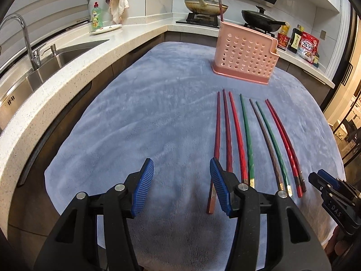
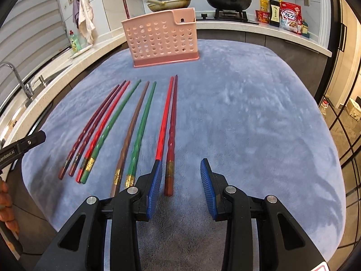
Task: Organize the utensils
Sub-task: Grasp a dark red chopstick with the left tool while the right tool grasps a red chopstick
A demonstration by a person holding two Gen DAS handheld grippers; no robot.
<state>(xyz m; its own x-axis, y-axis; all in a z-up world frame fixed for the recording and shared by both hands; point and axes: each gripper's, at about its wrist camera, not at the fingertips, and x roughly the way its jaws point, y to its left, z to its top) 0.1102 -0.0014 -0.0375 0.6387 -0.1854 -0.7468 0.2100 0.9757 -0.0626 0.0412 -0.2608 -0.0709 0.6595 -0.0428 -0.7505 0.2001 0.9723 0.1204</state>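
Note:
Several chopsticks (image 1: 248,135) in red, maroon, green and brown lie side by side on a blue-grey cloth (image 1: 146,117); they also show in the right wrist view (image 2: 126,126). A pink perforated utensil holder (image 1: 244,55) stands upright behind them, with one maroon chopstick (image 1: 220,5) standing in it; the holder (image 2: 162,37) shows in the right wrist view too. My left gripper (image 1: 181,174) is open and empty, just left of the leftmost chopstick. My right gripper (image 2: 181,176) is open, with the rightmost maroon chopstick (image 2: 172,133) lying between its fingers.
A sink (image 1: 56,56) with a tap (image 1: 20,36) is to the left in a white counter (image 1: 74,72). A stove with two pans (image 1: 206,5) and food packets (image 1: 308,45) stand behind the cloth. Glass doors (image 2: 343,117) are at the right.

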